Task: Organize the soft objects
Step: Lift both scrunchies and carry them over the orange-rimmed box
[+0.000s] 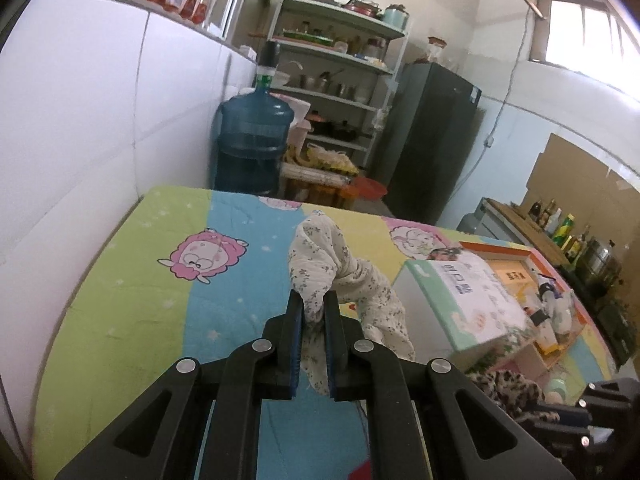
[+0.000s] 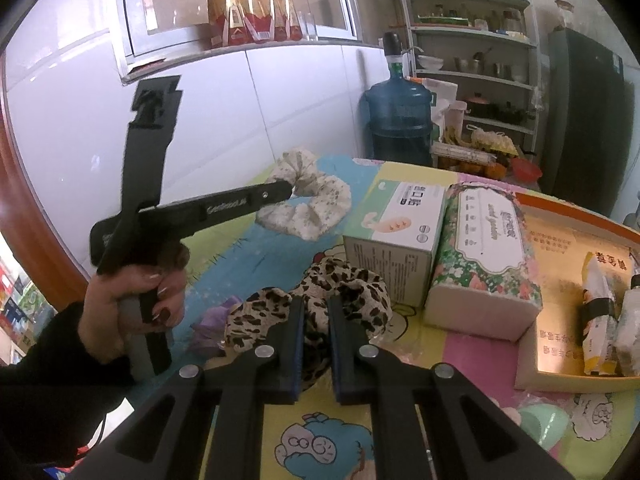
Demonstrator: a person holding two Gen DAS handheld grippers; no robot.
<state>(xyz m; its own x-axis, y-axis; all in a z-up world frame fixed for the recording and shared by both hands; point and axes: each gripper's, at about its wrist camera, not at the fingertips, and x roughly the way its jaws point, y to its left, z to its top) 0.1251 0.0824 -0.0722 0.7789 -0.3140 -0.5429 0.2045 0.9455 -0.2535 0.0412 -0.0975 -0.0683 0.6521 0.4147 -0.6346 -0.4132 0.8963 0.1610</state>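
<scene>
My left gripper [image 1: 314, 298] is shut on a cream floral scrunchie [image 1: 320, 256], which hangs lifted above the cartoon-print table cover [image 1: 168, 300]. The same floral scrunchie [image 2: 316, 200] shows in the right wrist view, pinched at the tip of the left gripper [image 2: 290, 190], which a hand [image 2: 132, 300] holds. My right gripper [image 2: 316, 304] is shut on a leopard-print scrunchie [image 2: 352, 292], just off the cover in front of the boxes. A purple scrunchie [image 2: 212, 326] lies partly hidden to its left. The leopard scrunchie [image 1: 508, 388] also appears at the lower right of the left wrist view.
A white-and-green box [image 2: 394, 236] and a floral tissue pack [image 2: 484, 248] stand behind the leopard scrunchie. An orange-rimmed tray [image 2: 568, 216] with snack packets sits at the right. A mint round object [image 2: 544, 420] lies near the front. A white wall [image 1: 100, 120] borders the table's left side.
</scene>
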